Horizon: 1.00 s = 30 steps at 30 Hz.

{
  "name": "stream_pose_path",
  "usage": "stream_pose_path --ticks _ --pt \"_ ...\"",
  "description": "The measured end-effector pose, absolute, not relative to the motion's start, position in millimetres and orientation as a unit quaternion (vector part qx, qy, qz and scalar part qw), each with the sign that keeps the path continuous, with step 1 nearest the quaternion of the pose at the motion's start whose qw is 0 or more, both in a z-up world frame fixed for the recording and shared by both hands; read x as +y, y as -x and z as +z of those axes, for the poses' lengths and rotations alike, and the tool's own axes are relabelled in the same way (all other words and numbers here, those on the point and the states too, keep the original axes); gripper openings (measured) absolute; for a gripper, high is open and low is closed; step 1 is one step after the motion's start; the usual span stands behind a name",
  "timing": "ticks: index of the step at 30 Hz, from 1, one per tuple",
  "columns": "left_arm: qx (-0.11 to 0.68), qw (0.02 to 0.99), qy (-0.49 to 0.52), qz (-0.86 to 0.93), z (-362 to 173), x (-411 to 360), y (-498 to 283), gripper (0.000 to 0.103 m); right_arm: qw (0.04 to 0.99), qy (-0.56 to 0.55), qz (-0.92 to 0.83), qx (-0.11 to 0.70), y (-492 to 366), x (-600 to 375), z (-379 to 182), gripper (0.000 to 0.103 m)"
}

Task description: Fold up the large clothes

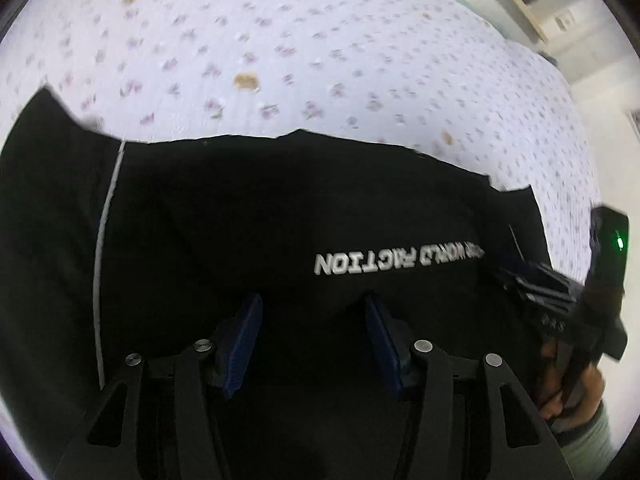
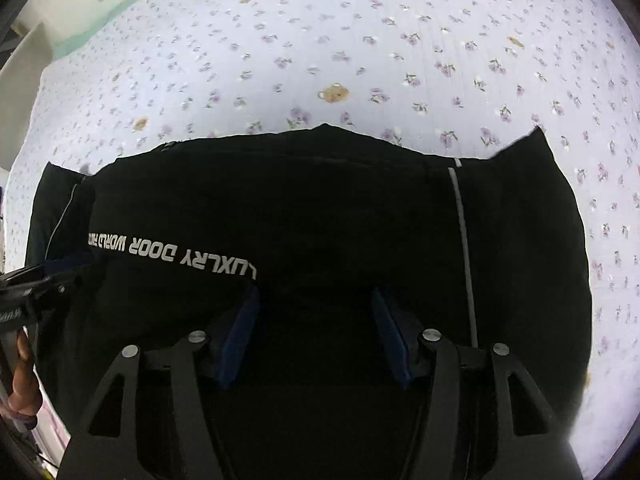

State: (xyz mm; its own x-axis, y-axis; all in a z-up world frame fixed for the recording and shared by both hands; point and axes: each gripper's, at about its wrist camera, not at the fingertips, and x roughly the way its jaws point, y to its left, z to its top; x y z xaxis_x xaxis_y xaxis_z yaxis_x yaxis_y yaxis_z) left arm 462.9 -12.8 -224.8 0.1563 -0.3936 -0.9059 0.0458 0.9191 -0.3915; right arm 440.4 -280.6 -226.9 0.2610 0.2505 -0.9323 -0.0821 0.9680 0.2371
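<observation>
In the left wrist view, a big black piece of clothing [image 1: 248, 208] lies on a bed sheet [image 1: 320, 40] that is white with small purple flowers and a few brown spots. The black cloth fills the middle and the bottom of the picture. Its far edge runs across the middle, and the sheet shows above it. White letters [image 1: 396, 260] are printed on the cloth right of the middle, and they read upside down. A thin white stripe [image 1: 102, 248] runs down the cloth on the left side. The left gripper [image 1: 312, 340] is at the bottom middle. Its two blue pads [image 1: 246, 344] stand apart, about half way open, with only dark cloth seen in the gap. It is too dark to tell if the pads touch the cloth. At the right edge is the other gripper [image 1: 560, 300], held by a hand [image 1: 572, 392], with a small green light above it.

In the right wrist view, the same black clothing [image 2: 320, 208] covers the middle and bottom, with the flowery sheet [image 2: 360, 40] above it and on the right. The white letters [image 2: 172, 252] are on the left part of the cloth. A thin white stripe [image 2: 464, 248] runs down on the right. The right gripper [image 2: 316, 336] is at the bottom middle, and its blue pads [image 2: 242, 340] are apart, about half open, over the dark cloth. I cannot tell if they touch it. At the left edge the left gripper [image 2: 36, 292] shows, with fingers [image 2: 22, 376] around its handle.
</observation>
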Motion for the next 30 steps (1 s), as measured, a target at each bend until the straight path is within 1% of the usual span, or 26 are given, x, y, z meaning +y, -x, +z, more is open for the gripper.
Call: stream_pose_path --ticks 4,7,9,14,15,16,18,21,25,27,30 --pt "0.629 0.750 0.141 -0.151 -225.9 -11.4 -465.6 0.055 0.791 -0.073 0.104 0.598 -438.3 -280.0 -227.0 0.061" --pt "0.615 0.757 0.142 -0.166 -212.9 -4.8 -459.9 0.055 0.789 -0.089 0.106 0.599 -436.7 -287.9 -219.1 0.061" --pt "0.605 0.763 0.151 -0.173 -196.8 -1.5 -456.3 0.055 0.792 -0.104 0.110 0.591 -429.5 -297.6 -206.0 0.063" --pt "0.559 0.793 0.166 -0.177 -145.9 47.1 -423.9 0.055 0.810 -0.147 0.118 0.556 -400.5 -339.0 -165.1 0.067" --pt "0.554 0.798 0.169 -0.168 -138.1 56.9 -416.3 0.060 0.814 -0.149 0.113 0.550 -389.5 -350.7 -160.2 0.072" --pt "0.552 0.799 0.175 -0.161 -134.7 66.8 -411.6 0.070 0.817 -0.149 0.105 0.546 -383.2 -363.2 -156.0 0.074" --pt "0.552 0.796 0.203 -0.143 -130.6 99.2 -395.3 0.079 0.818 -0.153 0.093 0.547 -374.7 -384.6 -155.0 0.080" --pt "0.558 0.783 0.252 -0.110 -140.3 144.8 -377.4 0.079 0.810 -0.157 0.074 0.560 -342.3 -418.0 -168.2 0.081" --pt "0.562 0.757 0.321 -0.090 -169.6 190.2 -359.2 0.079 0.789 -0.174 0.055 0.587 -334.1 -438.1 -193.0 0.081" --pt "0.565 0.736 0.359 -0.099 -188.9 201.3 -357.8 0.079 0.777 -0.196 0.059 0.595 -331.5 -449.6 -204.6 0.081" --pt "0.573 0.713 0.386 -0.116 -212.0 197.2 -356.3 0.079 0.761 -0.246 0.081 0.595 -328.6 -458.5 -217.3 0.081"
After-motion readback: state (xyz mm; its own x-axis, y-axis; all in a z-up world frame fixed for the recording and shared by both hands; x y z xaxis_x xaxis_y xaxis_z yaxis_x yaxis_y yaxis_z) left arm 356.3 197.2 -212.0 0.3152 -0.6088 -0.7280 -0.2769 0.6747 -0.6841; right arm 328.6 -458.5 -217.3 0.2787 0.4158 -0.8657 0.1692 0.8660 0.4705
